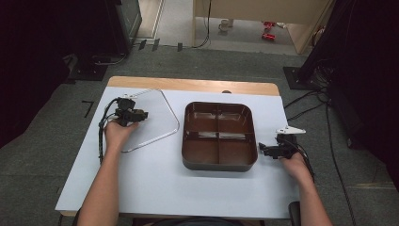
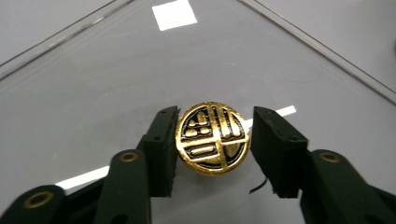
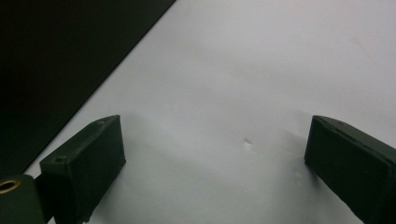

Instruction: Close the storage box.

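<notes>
Left tool: the left tool (image 2: 212,140) sits over a clear lid (image 1: 155,120) at the table's left; its jaws stand either side of a round gold-and-black knob (image 2: 213,137), the left jaw touching or nearly touching its rim, the right jaw just beside it with a thin gap. Whether they press on it cannot be told.
Knob: a disc with a raised gold pattern on black, sitting on the transparent lid, between the jaws.
Lid: flat on the white table (image 1: 155,188), left of the tray, its metal-edged rim and rounded corner showing in the high view.
Tray: a dark brown tray (image 1: 219,162) with four compartments stands mid-table, between the two hands.
Right tool: the right tool (image 3: 215,154) has its jaws wide apart with only bare white table between them; in the high view it rests just right of the tray, near the table's right edge.
Hands: the left hand (image 1: 117,132) grips its tool over the lid; the right hand (image 1: 295,164) holds its tool beside the tray.
</notes>
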Tool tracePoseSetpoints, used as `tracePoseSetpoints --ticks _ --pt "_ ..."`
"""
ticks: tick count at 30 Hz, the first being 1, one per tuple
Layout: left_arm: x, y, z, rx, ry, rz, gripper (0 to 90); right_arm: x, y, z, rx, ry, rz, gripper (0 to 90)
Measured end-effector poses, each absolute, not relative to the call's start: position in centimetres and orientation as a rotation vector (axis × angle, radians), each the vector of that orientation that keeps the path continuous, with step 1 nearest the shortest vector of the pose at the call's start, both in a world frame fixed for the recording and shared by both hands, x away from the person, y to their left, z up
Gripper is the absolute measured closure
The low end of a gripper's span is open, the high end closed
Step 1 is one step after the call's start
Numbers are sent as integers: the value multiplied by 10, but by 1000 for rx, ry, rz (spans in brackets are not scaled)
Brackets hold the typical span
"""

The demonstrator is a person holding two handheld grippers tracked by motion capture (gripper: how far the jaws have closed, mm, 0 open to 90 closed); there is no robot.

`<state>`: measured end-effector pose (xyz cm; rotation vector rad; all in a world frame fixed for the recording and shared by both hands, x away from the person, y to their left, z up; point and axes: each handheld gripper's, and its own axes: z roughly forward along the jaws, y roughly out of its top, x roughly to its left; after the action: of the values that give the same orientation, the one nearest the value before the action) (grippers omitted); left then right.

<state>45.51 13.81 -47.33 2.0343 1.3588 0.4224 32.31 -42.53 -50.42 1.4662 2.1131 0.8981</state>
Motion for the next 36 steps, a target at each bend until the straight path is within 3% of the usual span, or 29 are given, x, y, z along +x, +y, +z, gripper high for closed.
tracePoseSetpoints --ticks 15,26,36 --pt "455 137 -461 2011 1403 368 593 323 -425 -504 1466 2113 898 44" --pt "440 132 -421 1998 1367 376 593 323 -425 -504 1465 2113 897 44" --pt "427 120 -387 1953 1333 299 594 323 -425 -504 1465 2113 897 44"
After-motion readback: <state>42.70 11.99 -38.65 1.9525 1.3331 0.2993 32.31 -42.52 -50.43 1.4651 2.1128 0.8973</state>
